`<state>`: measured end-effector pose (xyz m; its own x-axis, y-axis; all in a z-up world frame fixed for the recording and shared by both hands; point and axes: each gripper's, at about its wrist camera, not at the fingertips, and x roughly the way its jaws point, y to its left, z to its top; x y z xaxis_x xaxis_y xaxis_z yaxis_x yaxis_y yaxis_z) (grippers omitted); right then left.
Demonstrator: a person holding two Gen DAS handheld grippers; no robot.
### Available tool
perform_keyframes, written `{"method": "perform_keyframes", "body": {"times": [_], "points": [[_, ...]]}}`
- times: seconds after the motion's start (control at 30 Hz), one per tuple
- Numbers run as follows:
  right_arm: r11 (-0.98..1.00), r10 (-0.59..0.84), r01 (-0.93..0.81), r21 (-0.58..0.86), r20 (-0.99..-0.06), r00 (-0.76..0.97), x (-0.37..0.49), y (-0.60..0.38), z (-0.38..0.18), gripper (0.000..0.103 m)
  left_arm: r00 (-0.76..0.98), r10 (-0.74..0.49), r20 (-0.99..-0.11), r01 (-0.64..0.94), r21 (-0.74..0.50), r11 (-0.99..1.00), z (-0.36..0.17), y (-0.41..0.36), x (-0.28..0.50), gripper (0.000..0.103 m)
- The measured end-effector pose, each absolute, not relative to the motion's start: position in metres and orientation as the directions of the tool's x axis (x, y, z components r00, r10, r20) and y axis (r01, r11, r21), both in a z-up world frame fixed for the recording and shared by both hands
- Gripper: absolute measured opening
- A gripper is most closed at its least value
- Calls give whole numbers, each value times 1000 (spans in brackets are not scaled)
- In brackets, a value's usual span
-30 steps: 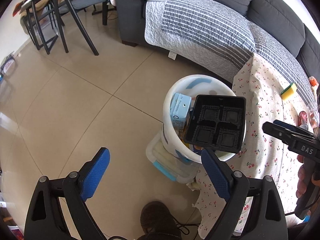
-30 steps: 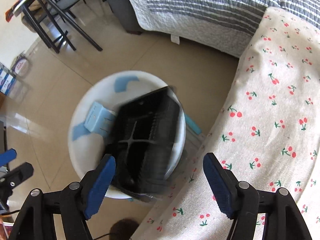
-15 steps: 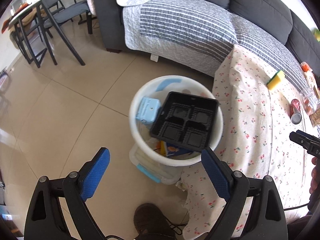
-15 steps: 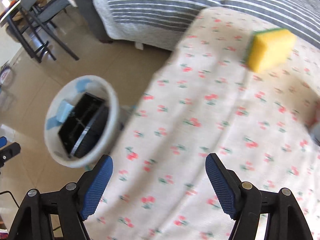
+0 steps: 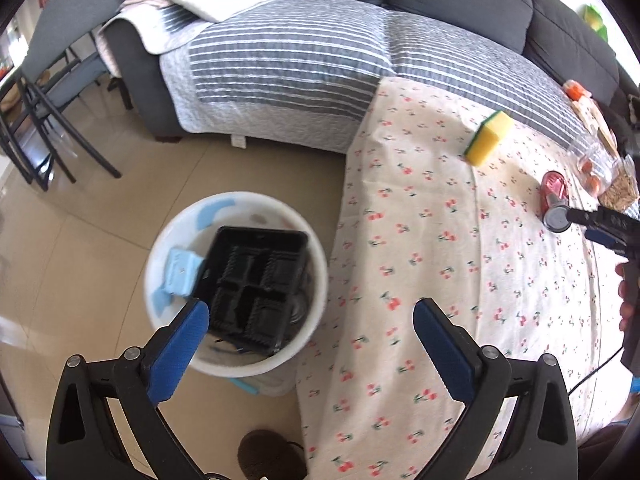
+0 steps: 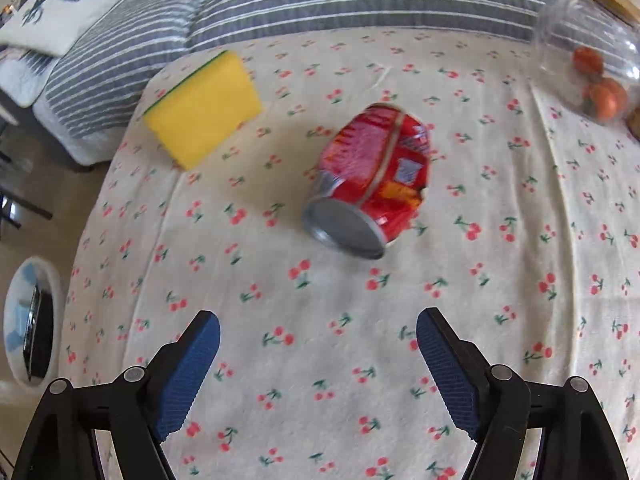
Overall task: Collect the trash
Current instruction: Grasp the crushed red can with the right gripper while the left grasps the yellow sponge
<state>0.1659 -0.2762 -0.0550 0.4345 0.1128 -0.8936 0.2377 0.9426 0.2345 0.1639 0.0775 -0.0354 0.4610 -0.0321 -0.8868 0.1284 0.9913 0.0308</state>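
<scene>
Left gripper [image 5: 311, 322] sat at the lower centre of its frame, tilted steeply down, jaws opening with nothing between them, while right gripper [image 6: 318, 336], lower centre of its own view, likewise pointed down, jaws opening and empty.

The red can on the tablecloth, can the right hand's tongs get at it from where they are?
Probably yes. The can lies on its side ahead of the opening, empty right tongs, with only bare tablecloth between them.
</scene>
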Motion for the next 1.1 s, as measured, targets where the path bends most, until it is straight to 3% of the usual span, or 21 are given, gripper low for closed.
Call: {"method": "perform_keyframes", "body": {"times": [0.37, 0.43, 0.5, 0.57, 0.83, 0.9, 1.1], "points": [[928, 113, 285, 241, -910, 399, 232, -291, -81, 84, 463, -8, -887, 208, 100, 973, -50, 32, 179, 103], [931, 98, 289, 221, -919, 383, 235, -292, -88, 81, 469, -21, -883, 228, 98, 969, -51, 23, 181, 103], [930, 119, 282, 235, -920, 373, 235, -295, -95, 68, 470, -42, -882, 253, 88, 964, -52, 11, 186, 103], [940, 120, 256, 227, -919, 376, 234, -296, -94, 64, 472, -53, -880, 273, 88, 958, -55, -4, 194, 103], [949, 157, 192, 248, -906, 394, 199, -329, -74, 64, 481, -125, -868, 370, 72, 926, -74, -75, 242, 102], [948, 154, 202, 246, -909, 388, 189, -343, -73, 64, 488, -138, -862, 374, 64, 925, -81, -88, 258, 98], [948, 160, 197, 250, -909, 384, 169, -377, -71, 64, 502, -185, -845, 359, 8, 933, -97, -111, 303, 73]]}}
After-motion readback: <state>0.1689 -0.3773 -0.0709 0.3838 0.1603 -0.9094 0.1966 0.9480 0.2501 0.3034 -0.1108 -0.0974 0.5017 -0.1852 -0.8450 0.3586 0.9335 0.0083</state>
